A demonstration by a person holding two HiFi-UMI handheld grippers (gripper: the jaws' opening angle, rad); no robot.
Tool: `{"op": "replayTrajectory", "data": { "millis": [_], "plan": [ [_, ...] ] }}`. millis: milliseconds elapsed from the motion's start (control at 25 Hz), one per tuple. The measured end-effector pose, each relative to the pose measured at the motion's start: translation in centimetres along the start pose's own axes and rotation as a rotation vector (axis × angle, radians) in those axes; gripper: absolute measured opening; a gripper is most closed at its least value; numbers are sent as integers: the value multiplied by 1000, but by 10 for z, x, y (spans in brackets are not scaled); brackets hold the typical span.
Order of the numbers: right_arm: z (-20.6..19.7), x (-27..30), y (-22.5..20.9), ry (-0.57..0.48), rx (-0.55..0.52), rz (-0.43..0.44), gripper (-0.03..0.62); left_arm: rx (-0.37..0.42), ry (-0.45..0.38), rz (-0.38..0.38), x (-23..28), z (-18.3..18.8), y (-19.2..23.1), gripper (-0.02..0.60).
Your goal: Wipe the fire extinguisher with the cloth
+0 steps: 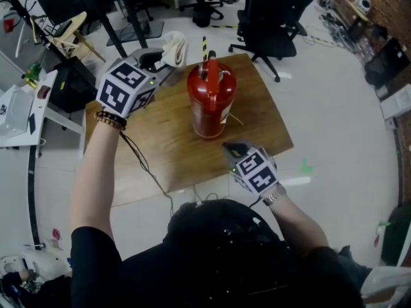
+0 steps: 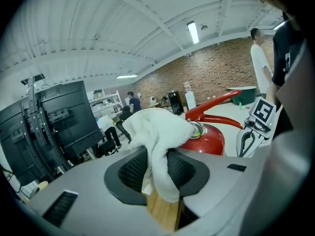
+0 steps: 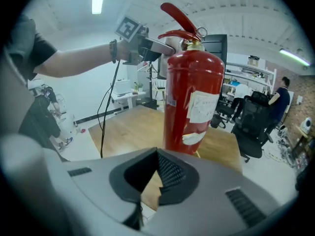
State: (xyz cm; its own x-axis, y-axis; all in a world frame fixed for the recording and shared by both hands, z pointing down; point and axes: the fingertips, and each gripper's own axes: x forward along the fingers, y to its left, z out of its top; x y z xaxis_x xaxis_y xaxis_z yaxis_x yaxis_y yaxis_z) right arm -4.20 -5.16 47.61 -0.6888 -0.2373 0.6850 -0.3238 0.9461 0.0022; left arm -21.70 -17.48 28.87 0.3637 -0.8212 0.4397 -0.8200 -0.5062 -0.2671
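**A:** How were the hands placed?

**B:** The left gripper was held high on a bare forearm, level with the lever of the glossy red cylindrical fire extinguisher. Its jaws were clamped on a bunched white terry cloth. The right gripper sat low near the brown wooden table's front edge, tilted down, jaws closed on nothing.

**A:** Any writing?

**B:** A white paper label, its print unreadable.

**A:** And the extinguisher?

**B:** Upright mid-table, with a red lever and a brass-coloured neck.

An industrial-style lab or workshop office: brick wall, rolling office chairs, monitor racks, equipment shelves.
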Motion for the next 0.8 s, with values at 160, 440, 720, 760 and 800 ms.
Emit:
{"op": "replayTrajectory", "data": {
  "millis": [160,440,720,760,800],
  "plan": [
    [21,10,3,-26,55,-59,15,86,-38,-119,10,9,-1,106],
    [32,32,13,-11,163,-158,15,210,-85,-336,35,8,-12,106],
    [30,36,18,20,237,-241,15,244,-122,-473,53,2,-26,106],
    [29,36,19,22,243,-248,15,243,-127,-485,54,2,-27,106],
    [29,36,19,25,248,-255,15,242,-132,-496,56,1,-28,106]
  ]
}}
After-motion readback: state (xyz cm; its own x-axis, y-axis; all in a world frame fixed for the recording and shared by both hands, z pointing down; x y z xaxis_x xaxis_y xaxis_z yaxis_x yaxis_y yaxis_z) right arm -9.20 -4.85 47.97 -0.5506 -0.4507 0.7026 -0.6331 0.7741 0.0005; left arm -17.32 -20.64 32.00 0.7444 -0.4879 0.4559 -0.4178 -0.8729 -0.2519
